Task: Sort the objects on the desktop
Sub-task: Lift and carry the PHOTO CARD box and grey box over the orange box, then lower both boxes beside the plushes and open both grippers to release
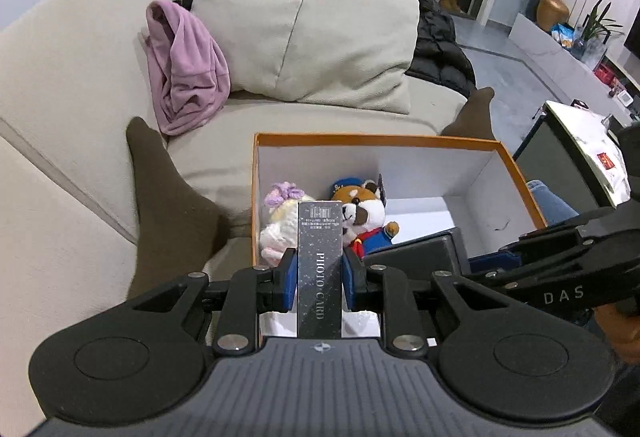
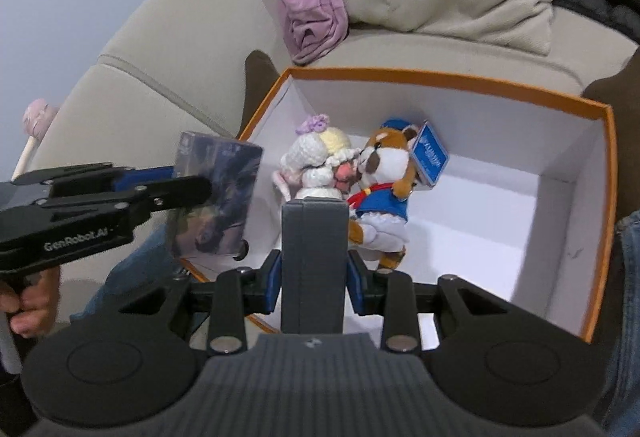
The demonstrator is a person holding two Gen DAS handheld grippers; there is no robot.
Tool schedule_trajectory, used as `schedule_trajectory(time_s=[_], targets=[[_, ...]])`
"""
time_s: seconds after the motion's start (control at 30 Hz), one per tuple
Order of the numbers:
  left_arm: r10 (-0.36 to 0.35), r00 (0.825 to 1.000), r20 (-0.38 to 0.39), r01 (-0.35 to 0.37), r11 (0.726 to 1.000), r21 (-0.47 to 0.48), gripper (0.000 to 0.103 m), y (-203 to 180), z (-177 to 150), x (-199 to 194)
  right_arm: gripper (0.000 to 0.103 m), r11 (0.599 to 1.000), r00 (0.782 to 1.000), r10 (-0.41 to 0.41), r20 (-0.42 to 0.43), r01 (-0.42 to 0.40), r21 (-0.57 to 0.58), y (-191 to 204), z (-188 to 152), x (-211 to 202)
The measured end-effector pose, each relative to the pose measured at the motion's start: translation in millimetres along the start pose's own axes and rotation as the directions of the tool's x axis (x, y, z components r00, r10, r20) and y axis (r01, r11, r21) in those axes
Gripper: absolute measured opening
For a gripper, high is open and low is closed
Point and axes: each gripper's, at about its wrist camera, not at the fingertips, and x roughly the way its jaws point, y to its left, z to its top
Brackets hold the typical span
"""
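1. Left gripper (image 1: 319, 279): fingers closed narrowly on a card box (image 1: 320, 269), held upright at the near left edge of the orange box (image 1: 376, 138), probably for lowering in.
2. Crochet doll (image 2: 316, 161) and plush dog (image 2: 384, 193): already lying together at the box's far left, leaving the right floor free.
3. Right gripper (image 2: 314, 281): fingers clamped on a dark grey case (image 2: 314, 261), poised over the near rim, likely for placing beside the toys.

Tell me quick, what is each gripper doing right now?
Left gripper: shut on the photo card box.
Right gripper: shut on the grey box.
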Motion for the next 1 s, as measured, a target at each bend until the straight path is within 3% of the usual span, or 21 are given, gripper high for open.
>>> schedule_trajectory(time_s=[0.2, 0.37, 0.53, 0.9, 1.0], targets=[[0.021, 1.000, -0.017, -0.021, 1.000, 0.008, 0.026, 1, -16, 13, 0.035, 0.999, 0.995, 0.024, -0.096, -0.019, 0.044, -8, 4, 24], [0.039, 0.999, -0.034, -0.038, 0.999, 0.017, 0.026, 2, -29, 11, 0.035, 0.997, 0.979, 0.035, -0.202, -0.019, 0.081, -11, 11, 44], [0.047, 0.998, -0.040, -0.047, 0.999, 0.011, 0.026, 7, -35, 6, 0.036, 0.997, 0.966, 0.006, -0.260, 0.014, 0.077, -5, 16, 59], [0.031, 0.999, 0.019, -0.031, 0.999, -0.019, 0.026, 15, -25, -5, 0.036, 0.995, 0.959, -0.032, -0.281, 0.058, 0.084, 17, 18, 82], [0.024, 0.999, 0.023, -0.024, 1.000, 0.017, 0.026, 8, -15, 0, 0.036, 0.994, 0.959, -0.027, -0.281, 0.056, 0.094, 15, 16, 80]])
